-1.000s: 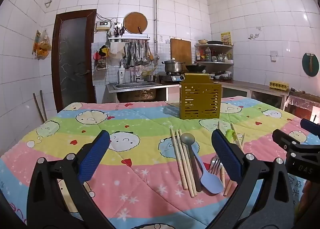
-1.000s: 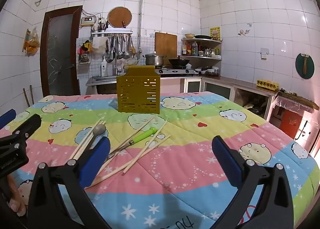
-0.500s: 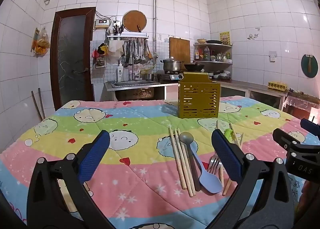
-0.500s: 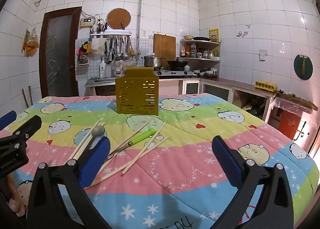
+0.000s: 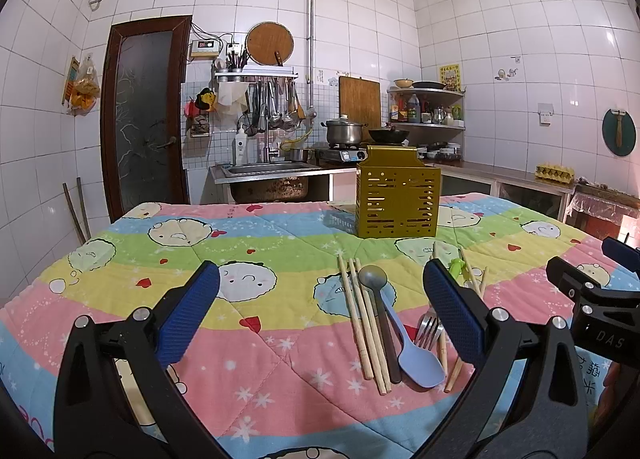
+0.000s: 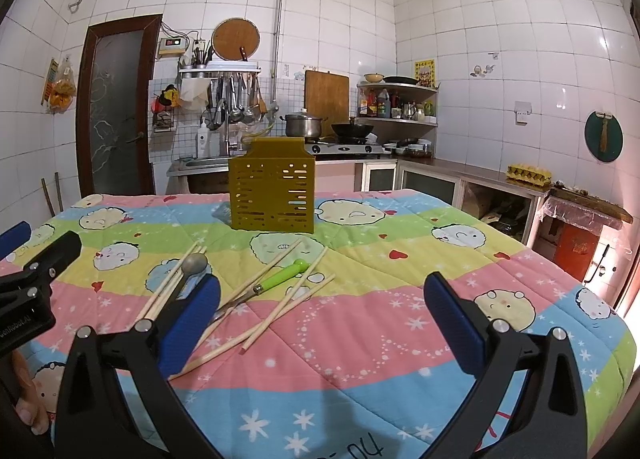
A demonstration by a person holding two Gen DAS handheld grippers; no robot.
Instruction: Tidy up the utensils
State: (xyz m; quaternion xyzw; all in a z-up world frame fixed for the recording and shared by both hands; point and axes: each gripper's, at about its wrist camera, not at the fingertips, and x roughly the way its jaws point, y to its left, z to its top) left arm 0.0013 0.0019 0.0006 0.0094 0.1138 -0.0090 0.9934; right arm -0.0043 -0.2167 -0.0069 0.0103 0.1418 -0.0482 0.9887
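A yellow slotted utensil holder [image 5: 398, 199] stands upright far on the table; it also shows in the right wrist view [image 6: 272, 189]. In front of it lie wooden chopsticks [image 5: 362, 319], a grey spoon [image 5: 373, 277], a blue spoon [image 5: 416, 353], a fork [image 5: 427, 329] and a green-handled knife [image 6: 280, 277]. More chopsticks [image 6: 288, 303] lie crossed. My left gripper [image 5: 320, 313] is open and empty, above the table near the utensils. My right gripper [image 6: 320, 317] is open and empty, right of the pile.
The table carries a striped cartoon quilt [image 5: 260, 243]. Behind it are a sink [image 5: 264, 169], a stove with a pot [image 5: 344, 133] and wok, and a door [image 5: 146, 115] at the left. A counter [image 6: 500, 175] runs along the right wall.
Both views have shifted very slightly; the holder sits a touch lower and nearer the frame centre. Both grippers stay open and nothing on the table has moved.
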